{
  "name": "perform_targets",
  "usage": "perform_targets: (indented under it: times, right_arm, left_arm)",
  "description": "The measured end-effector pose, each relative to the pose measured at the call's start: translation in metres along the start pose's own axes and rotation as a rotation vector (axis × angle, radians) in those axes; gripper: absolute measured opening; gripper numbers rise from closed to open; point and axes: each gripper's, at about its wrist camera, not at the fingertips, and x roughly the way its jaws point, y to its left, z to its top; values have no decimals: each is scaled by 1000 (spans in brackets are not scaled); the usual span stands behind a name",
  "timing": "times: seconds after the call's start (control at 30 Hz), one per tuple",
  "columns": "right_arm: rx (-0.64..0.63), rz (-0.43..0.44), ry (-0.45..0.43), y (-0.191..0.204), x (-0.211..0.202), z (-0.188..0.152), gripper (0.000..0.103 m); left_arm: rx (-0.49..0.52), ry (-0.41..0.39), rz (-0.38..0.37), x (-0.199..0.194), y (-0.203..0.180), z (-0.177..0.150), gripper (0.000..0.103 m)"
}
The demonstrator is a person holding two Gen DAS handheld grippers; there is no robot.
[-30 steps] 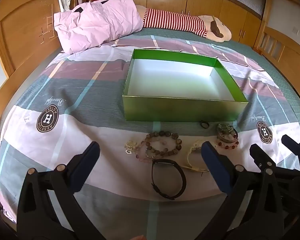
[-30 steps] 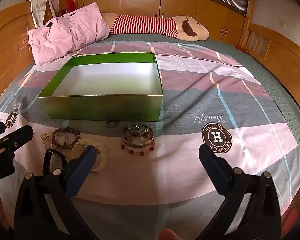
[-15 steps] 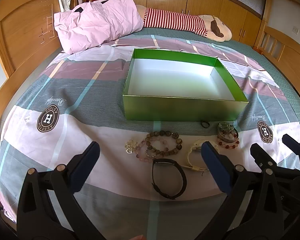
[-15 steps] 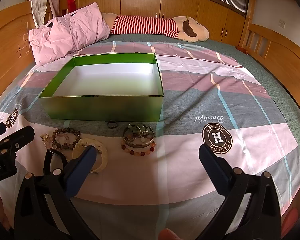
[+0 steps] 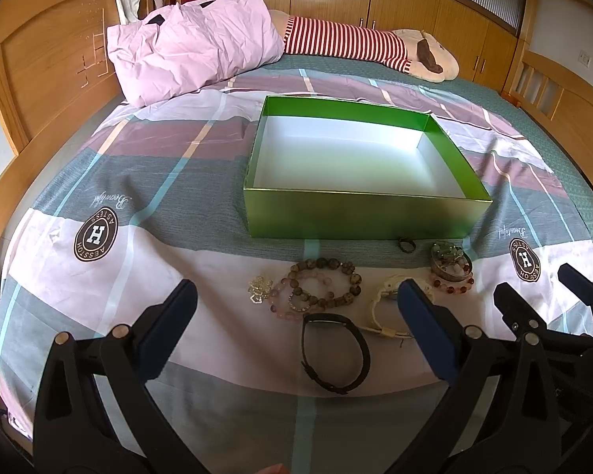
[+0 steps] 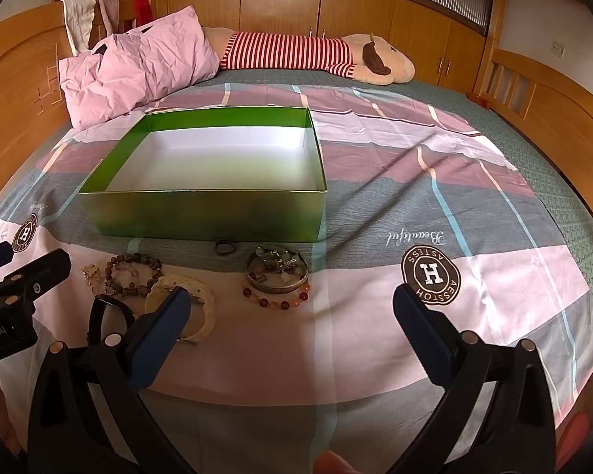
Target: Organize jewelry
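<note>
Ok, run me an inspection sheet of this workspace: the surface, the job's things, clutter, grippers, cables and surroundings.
Surface: bed with a plaid sheet, lightly wrinkled.
Job's things: open green box, nothing seen inside; in front of it a dark ring, brown bead bracelet, pink bead bracelet, crystal charm, black band, cream bracelet, metal bangle on a red bead bracelet.
Clutter: pink pillow, striped plush toy.
Grippers: left gripper open, holding nothing; right gripper open, holding nothing.
Cables: nothing seen.
Surroundings: wooden bed frame, wooden cabinets.
</note>
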Motion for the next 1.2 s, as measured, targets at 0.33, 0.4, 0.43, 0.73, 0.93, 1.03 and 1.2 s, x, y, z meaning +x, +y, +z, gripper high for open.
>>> perform_targets:
  times: [0.33,0.4,0.43,0.73,0.93,1.03,1.2]
  right_arm:
    - [-13,1,2,5,3,-1,102]
    - [-15,2,4,6,3,-1,102]
    - [-16,2,4,6,3,-2,102]
    - [-18,3,3,8,5,-2,102]
    - [-19,5,4,9,5,-3,102]
    - [-19,4,3,9,5,-3,102]
    - [-18,5,5,10,6,-3,102]
  left_arm:
    - [0,1,1,0,0,0,101]
    - [-1,2,1,0,0,0,101]
    - [-1,2,0,0,0,0,101]
    - [0,2,3,1,1,0,101]
    - [1,2,3,0,1,-1,101]
    - [0,2,3,0,2,-1,101]
    - [1,3,3,1,2,-2,101]
